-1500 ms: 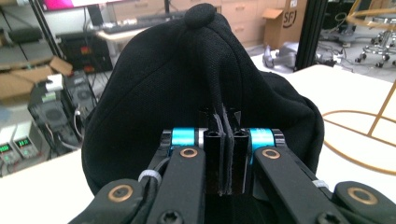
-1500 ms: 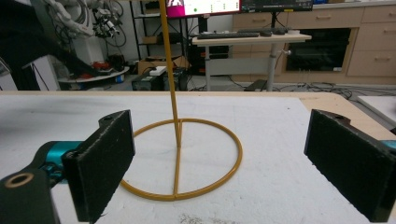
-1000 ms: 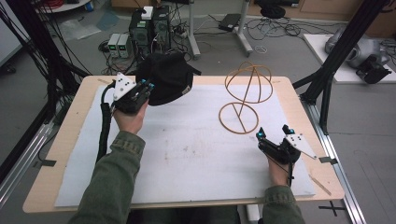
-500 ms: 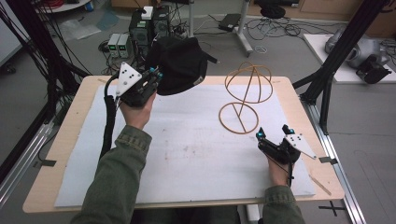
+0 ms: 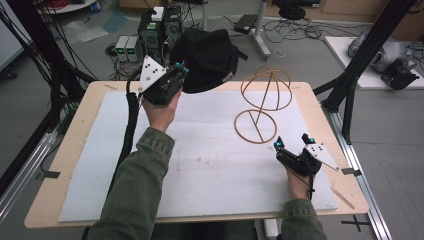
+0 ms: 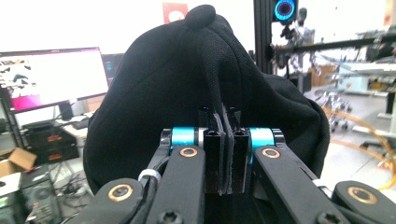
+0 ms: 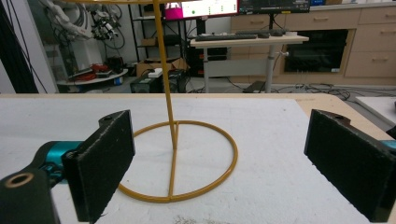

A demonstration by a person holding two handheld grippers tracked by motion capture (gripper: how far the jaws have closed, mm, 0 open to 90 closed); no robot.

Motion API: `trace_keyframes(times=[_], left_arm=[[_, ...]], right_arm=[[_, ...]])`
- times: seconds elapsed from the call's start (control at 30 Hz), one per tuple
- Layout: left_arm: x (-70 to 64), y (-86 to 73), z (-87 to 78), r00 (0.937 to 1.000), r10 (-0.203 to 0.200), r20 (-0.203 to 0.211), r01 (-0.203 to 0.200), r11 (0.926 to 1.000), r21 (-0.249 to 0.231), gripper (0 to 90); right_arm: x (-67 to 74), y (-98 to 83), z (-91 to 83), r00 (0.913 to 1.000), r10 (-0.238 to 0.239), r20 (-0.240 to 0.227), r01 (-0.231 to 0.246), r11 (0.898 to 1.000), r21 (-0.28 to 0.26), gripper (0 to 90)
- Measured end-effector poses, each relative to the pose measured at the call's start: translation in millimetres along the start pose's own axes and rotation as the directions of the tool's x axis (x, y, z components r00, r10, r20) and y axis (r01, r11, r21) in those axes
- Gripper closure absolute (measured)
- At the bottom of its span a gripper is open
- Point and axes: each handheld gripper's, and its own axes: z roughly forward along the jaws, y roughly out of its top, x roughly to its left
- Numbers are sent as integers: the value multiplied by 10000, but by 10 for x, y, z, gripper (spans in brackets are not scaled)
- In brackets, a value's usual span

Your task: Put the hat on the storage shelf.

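Left gripper [image 5: 181, 70] fingers pinch the black cap [image 5: 207, 57] above the desk [image 5: 90, 105]; right gripper [image 5: 292, 142] fingers spread.

The black cap [image 5: 207, 60] hangs in the air above the far left edge of the worktop, clear of the surface, a fold of its cloth pinched so the crown bulges upward with its top button [image 6: 200, 16] uppermost. To its right the yellow wire stand [image 5: 262, 102] sits upright on the white mat, a round base ring with a domed cage on top.
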Motion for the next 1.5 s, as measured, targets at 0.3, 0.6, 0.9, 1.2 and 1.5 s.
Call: trace_keyframes(times=[0.3, 0.6, 0.9, 1.2, 1.5], left_arm=[[-142, 6, 215, 9987, 4, 508, -1, 10000, -59, 882], [-311, 12, 485, 9936, -214, 1105, 238, 9995, -206, 882], [-556, 8, 754, 9845, -284, 1731, 346, 9989, -328, 881], [-809, 33, 1004, 9712, -407, 2347, 501, 9981, -344, 882], [-922, 67, 1173, 9595, -290, 2800, 219, 9994, 284, 882]], right_arm=[[10, -1, 0, 9999, -37, -130, 38, 10000, 41, 77], [4, 4, -9, 9999, -29, -126, 29, 10000, -15, 77], [15, 21, -36, 9994, -304, 165, 310, 9989, -342, 78], [9, 27, -36, 9992, -355, 166, 362, 9984, -443, 78], [-1, 30, -45, 9994, -279, 216, 289, 9985, -457, 78]])
